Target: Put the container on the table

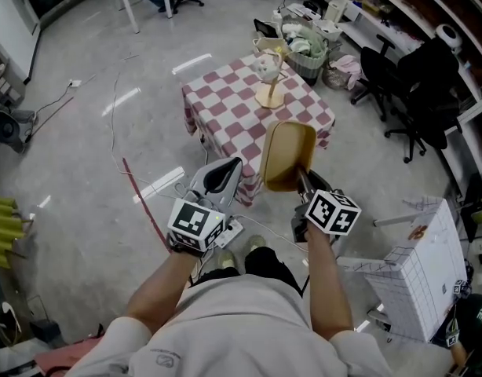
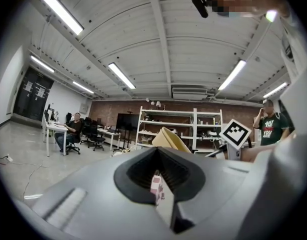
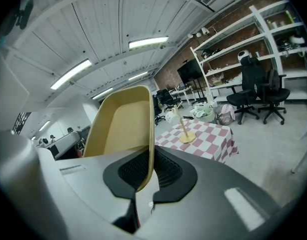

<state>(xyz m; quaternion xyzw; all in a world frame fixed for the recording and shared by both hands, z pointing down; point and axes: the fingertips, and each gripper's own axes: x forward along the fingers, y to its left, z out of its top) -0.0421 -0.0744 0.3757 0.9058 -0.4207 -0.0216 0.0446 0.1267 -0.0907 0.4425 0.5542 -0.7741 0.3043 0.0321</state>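
A tan, shallow container (image 1: 286, 154) is held up on edge in front of me, its rim pinched in my right gripper (image 1: 302, 177), which is shut on it. In the right gripper view the container (image 3: 124, 124) rises from the jaws of the right gripper (image 3: 143, 176) and hides the left half of the scene. The small table (image 1: 225, 100) with a pink and white checked cloth stands ahead on the floor, beyond the container. My left gripper (image 1: 223, 171) hovers left of the container, shut and holding nothing. In the left gripper view the left gripper (image 2: 161, 191) shows the container (image 2: 168, 138) past its jaws.
A wooden stand (image 1: 269, 93) with a white mug (image 1: 264, 67) stands at the table's far side. Behind the table are a basket of cloths (image 1: 308, 49) and black office chairs (image 1: 382, 77). A white gridded box (image 1: 421, 269) lies at my right. Cables (image 1: 115, 108) run over the floor.
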